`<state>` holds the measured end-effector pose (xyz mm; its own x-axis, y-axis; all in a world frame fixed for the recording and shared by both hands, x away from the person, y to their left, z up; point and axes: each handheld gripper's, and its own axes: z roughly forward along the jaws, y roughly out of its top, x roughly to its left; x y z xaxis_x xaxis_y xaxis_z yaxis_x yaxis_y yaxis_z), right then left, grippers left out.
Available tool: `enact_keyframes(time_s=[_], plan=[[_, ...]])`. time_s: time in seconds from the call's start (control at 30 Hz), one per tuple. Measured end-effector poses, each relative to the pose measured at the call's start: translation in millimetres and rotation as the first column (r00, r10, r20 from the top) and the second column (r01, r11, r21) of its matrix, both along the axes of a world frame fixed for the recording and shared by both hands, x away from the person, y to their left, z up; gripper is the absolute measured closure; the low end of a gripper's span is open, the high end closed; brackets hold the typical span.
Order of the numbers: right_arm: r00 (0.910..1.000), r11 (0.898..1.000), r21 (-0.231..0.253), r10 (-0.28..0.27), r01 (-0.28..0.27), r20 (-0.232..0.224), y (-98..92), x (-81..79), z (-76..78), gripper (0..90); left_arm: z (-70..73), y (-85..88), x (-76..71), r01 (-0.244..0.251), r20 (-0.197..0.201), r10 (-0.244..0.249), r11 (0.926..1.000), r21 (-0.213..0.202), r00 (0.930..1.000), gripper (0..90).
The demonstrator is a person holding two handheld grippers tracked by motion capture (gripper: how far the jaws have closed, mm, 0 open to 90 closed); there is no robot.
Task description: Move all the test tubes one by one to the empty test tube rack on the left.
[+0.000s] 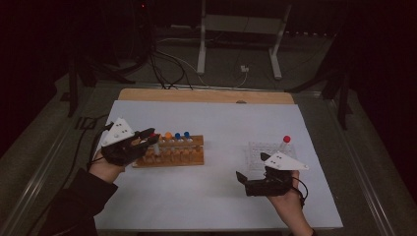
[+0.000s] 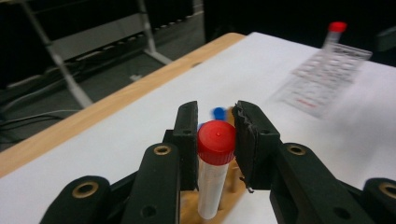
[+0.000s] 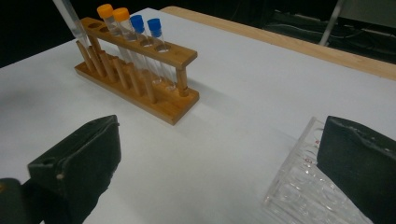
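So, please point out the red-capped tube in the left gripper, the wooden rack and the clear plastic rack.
red-capped tube [image 2: 215, 142]: left gripper view, on its red cap.
wooden rack [image 3: 140, 43]: right gripper view, on its top bar.
clear plastic rack [image 1: 256, 152]: high view, on its left part.

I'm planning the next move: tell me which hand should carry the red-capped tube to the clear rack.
Left. Its tongs are already shut on the red-capped tube above the wooden rack. The right tongs are open beside the clear rack.
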<state>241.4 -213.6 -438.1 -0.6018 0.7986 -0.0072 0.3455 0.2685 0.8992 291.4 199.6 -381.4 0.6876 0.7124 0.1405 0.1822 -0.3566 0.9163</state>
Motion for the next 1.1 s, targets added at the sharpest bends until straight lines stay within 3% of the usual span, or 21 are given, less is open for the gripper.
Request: enact_keyframes(time_s=[0.3, 0.43, 0.63, 0.83, 1.1], plan=[[1.0000, 1.000, 0.006, 0.005, -0.005, 0.005, -1.2, -0.4, -1.2, 0.0, -1.2, 13.4, 17.4, -0.094, 0.045, 0.096, 0.9951, -0.028, 0.9944, 72.2], [1.0000, 1.000, 0.008, 0.001, -0.001, 0.006, -2.6, -0.6, -1.2, 0.0, -9.9, 13.9, 26.5, -0.098, 0.027, 0.100, 0.9937, -0.054, 0.9947, 72.2], [1.0000, 1.000, 0.010, -0.002, 0.002, 0.006, -5.1, -0.2, -1.6, 0.0, -26.9, 11.2, 35.6, -0.106, -0.011, 0.105, 0.9938, -0.033, 0.9944, 72.2], [0.9999, 1.000, 0.014, -0.007, 0.006, 0.009, -7.3, -0.2, -1.0, 0.0, -44.6, 11.6, 41.2, -0.121, -0.053, 0.119, 0.9918, -0.040, 0.9914, 72.2], [0.9998, 1.000, 0.020, -0.012, 0.012, 0.013, -9.5, -0.1, 0.0, 0.0, -58.1, 9.8, 48.0, -0.133, -0.101, 0.131, 0.9910, -0.018, 0.9863, 72.1]])
